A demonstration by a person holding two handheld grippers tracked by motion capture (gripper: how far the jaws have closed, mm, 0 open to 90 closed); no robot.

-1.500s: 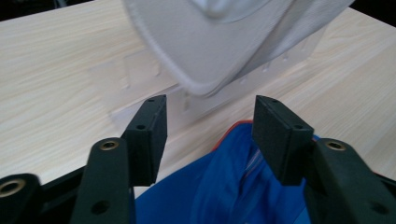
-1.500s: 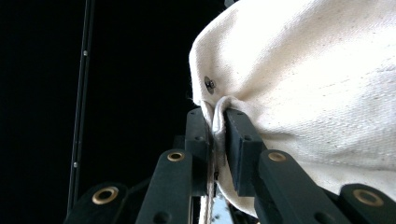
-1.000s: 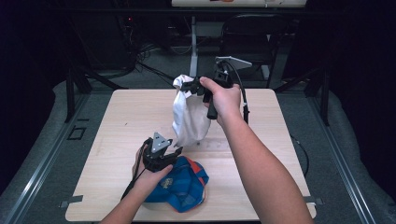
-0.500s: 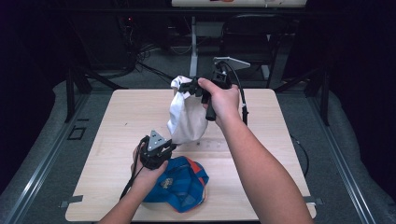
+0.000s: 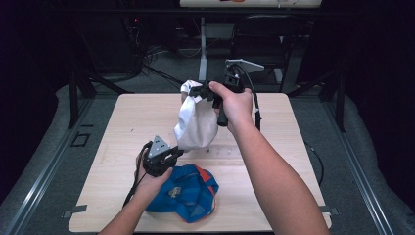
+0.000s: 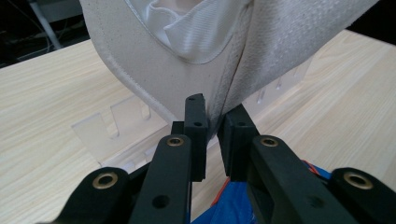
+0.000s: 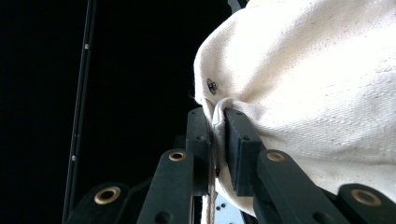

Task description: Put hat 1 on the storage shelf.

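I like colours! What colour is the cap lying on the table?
Blue cap with orange, clearest in the high view.

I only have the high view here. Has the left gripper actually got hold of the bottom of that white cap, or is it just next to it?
Observer: It has hold. In the left gripper view, the left gripper has just been closing, and the lower edge of the white cap is pinched between its jaws.
Operator: And the right one, up top?
Observer: The right gripper is shut on a bunched fold of the cap, just below a small metal stud.
Operator: Anything under the cap?
Observer: A clear slotted rack lies on the table just beyond it.
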